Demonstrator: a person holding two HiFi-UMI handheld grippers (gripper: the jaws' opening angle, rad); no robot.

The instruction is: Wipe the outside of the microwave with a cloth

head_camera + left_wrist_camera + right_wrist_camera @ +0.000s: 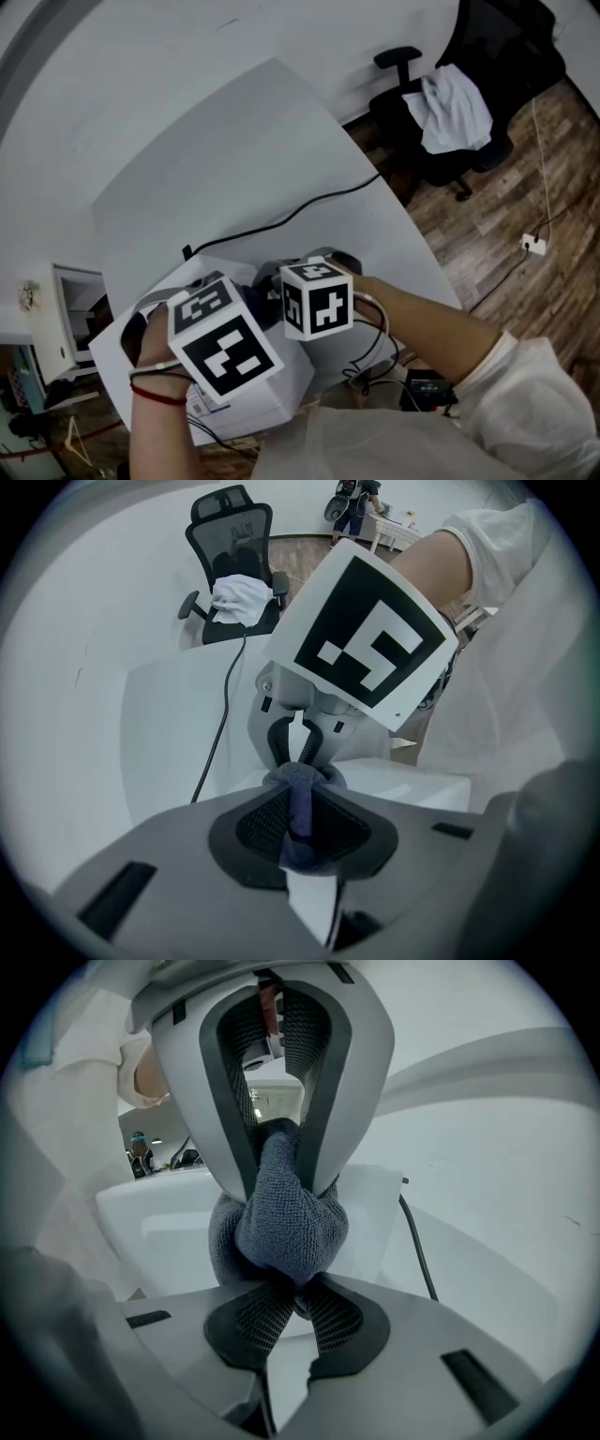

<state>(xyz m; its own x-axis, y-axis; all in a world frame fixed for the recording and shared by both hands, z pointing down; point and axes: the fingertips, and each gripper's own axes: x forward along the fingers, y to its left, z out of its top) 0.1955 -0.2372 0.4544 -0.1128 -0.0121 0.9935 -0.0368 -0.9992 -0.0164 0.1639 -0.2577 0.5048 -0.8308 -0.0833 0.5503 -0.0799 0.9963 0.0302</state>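
My left claw (pixel 302 794) points straight down, shut on one end of a bunched grey microfibre cloth (pixel 286 1213). My right claw (pixel 295 1293), tilted downward, pinches the other end, so the cloth runs between the two tips. Directly beneath both claws sits the white microwave (pixel 286 384) on the white worktop (pixel 309 150). Its black cable (pixel 309 208) trails away beyond.
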